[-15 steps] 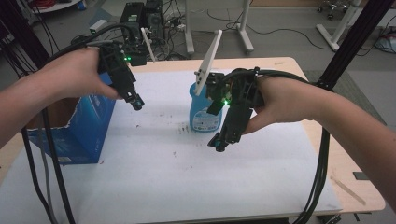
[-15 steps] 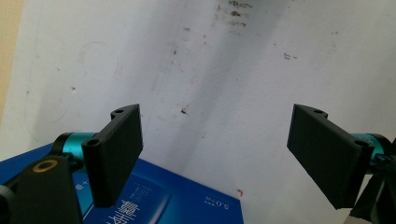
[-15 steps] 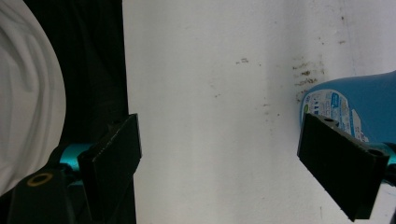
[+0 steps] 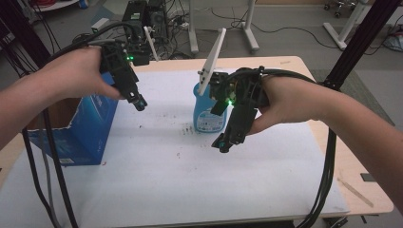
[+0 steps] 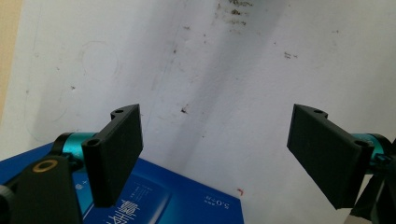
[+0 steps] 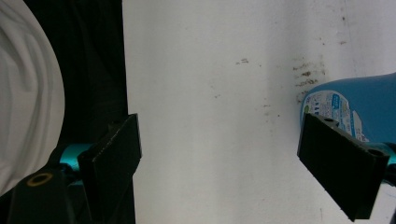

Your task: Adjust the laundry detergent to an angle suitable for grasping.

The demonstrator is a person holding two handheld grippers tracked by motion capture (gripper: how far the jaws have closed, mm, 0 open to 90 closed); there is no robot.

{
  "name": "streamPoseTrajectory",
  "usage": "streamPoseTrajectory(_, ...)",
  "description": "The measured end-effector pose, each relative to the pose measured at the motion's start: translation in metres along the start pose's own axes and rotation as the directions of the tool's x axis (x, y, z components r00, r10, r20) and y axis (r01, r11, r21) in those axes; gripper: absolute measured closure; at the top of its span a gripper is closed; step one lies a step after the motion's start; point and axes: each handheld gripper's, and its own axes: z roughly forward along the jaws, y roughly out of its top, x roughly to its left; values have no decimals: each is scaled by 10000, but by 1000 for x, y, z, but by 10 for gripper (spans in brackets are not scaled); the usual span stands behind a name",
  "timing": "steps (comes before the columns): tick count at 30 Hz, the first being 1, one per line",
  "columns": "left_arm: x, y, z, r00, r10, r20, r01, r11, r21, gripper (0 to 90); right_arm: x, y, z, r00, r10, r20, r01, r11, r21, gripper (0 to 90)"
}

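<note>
A: Where's the blue detergent bottle (image 4: 207,111)?
B: Upright mid-table, just left of the right gripper (image 4: 227,140), whose jaws are spread and empty.
A: And the left gripper (image 4: 139,101)?
B: Spread too, above the blue box (image 4: 90,128) left of the bottle. A careless sweep could topple that bottle

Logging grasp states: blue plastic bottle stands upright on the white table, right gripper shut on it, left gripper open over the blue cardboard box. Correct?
Not quite: the right gripper is open, its jaws wide apart in the right gripper view, the blue plastic bottle beside one jaw, ungrasped. The rest holds.
</note>
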Motion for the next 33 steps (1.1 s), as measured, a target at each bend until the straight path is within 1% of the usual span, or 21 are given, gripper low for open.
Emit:
streamPoseTrajectory(4, -1, 0, 0, 10000, -3, -1, 3, 10000, -73, 184, 0, -1, 1, 10000, 30, -6, -30, 10000, -33, 132)
streamPoseTrajectory(10, -2, 1, 0, 10000, 5, 13, -5, 10000, -6, 184, 1, -1, 0, 10000, 32, 43, -32, 10000, -32, 132)
streamPoseTrajectory(11, -2, 1, 0, 10000, 62, -1, -62, 10000, 23, 184, 1, -1, 0, 10000, 53, 65, -53, 10000, -44, 132)
streamPoseTrajectory(12, -2, 0, 0, 10000, 14, -2, -14, 10000, -3, 184, 1, -1, 0, 10000, 22, 66, -22, 10000, -66, 132)
streamPoseTrajectory(20, -5, 0, -2, 10000, 53, -46, -53, 10000, -26, 184, 2, -2, 0, 10000, 49, 58, -48, 9999, -113, 132)
streamPoseTrajectory(22, -6, 1, -2, 9999, 118, -74, -118, 9999, -38, 184, 3, -2, -1, 10000, 29, 64, -28, 9999, -167, 132)
streamPoseTrajectory(27, -7, 2, -2, 9999, 132, -70, -133, 9999, -101, 184, 3, -3, -1, 10000, 71, 48, -71, 9999, -143, 132)
streamPoseTrajectory(28, -8, 3, -2, 9998, 195, -58, -196, 9998, -70, 184, 3, -4, -2, 10000, 77, 53, -76, 9999, -125, 132)
streamPoseTrajectory(33, -9, 3, -3, 9998, 194, -53, -195, 9998, -79, 184, 5, -5, -2, 9999, 110, 82, -108, 9998, -192, 132)
